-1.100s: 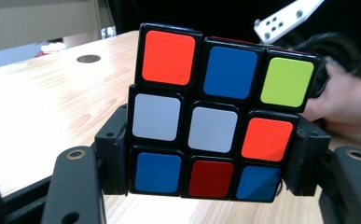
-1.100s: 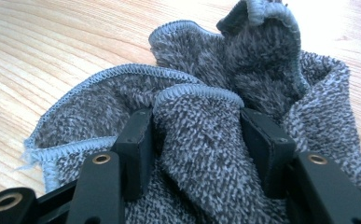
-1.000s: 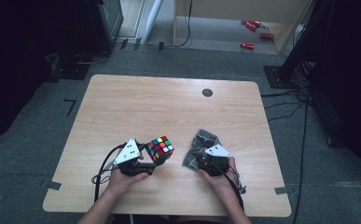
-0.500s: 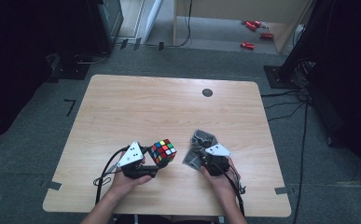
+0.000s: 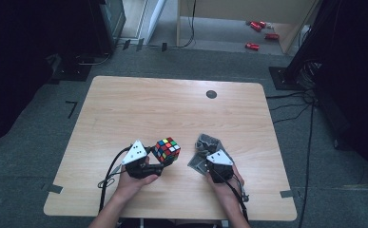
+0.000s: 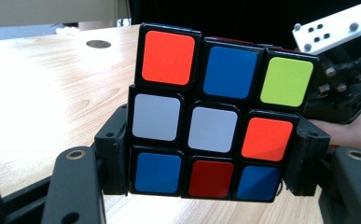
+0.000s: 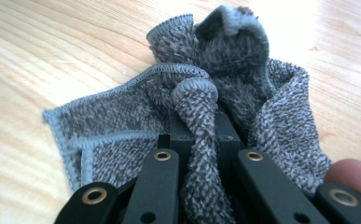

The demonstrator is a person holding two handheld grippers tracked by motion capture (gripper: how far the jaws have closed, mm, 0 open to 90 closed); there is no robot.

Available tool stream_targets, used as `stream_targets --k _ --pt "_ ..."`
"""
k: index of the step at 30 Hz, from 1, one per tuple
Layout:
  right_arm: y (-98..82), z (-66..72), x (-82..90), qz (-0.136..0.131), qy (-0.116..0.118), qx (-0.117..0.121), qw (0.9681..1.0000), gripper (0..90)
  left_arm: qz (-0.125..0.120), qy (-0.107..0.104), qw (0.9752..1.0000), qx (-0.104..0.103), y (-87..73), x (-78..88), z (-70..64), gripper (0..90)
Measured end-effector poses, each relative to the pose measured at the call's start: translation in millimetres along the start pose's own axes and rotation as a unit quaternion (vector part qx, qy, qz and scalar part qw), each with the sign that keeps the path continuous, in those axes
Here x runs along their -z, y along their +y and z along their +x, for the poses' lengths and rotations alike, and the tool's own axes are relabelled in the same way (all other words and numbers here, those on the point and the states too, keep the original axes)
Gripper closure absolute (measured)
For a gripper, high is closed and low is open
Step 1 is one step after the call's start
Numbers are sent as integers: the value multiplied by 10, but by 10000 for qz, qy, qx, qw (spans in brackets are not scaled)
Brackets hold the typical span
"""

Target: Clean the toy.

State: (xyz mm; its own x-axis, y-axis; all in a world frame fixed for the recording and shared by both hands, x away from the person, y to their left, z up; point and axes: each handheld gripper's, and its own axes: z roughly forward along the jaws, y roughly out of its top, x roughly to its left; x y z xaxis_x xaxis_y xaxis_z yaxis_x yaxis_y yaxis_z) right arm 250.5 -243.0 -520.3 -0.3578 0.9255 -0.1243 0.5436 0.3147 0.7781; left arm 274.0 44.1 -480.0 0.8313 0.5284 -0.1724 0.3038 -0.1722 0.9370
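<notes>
Cube (image 5: 167, 149) sits clamped in our left tool (image 5: 159, 159), just above the counter (image 5: 124, 109); our right tool (image 5: 205, 164) has just been closing and now pinches the grey cloth (image 5: 205, 145), which lies directly right of the cube, near enough to wipe.

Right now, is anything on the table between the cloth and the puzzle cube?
Nothing visible. The cloth, pinched in the right hand-held gripper, and the cube, clamped by the left hand-held gripper, have bare table between them.
</notes>
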Motion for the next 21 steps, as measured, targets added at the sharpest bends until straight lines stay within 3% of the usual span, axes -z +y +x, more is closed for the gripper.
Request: stream_targets --k 3,5,10,12,15,18,21 --pt "-2 -86 103 -143 118 -221 9996 839 2 59 9998 -187 27 21 -15 338" --pt "50 -141 191 -340 265 -394 9983 839 -8 -62 9997 -240 53 39 -16 338" --pt "323 -119 529 -954 487 -369 9936 836 -105 -21 9986 -516 86 57 -95 338" --pt "440 -95 696 -1258 580 -420 9895 834 -123 -40 9988 -471 91 58 -109 338" --pt "589 -30 926 -1656 910 -461 9809 832 -29 90 9983 -583 83 44 -149 338" --pt "698 116 1087 -1927 1244 -256 9730 830 117 208 9968 -757 65 8 -207 338" --pt "768 266 1152 -2070 1641 -158 9643 824 196 188 9954 -920 57 -8 -281 338"
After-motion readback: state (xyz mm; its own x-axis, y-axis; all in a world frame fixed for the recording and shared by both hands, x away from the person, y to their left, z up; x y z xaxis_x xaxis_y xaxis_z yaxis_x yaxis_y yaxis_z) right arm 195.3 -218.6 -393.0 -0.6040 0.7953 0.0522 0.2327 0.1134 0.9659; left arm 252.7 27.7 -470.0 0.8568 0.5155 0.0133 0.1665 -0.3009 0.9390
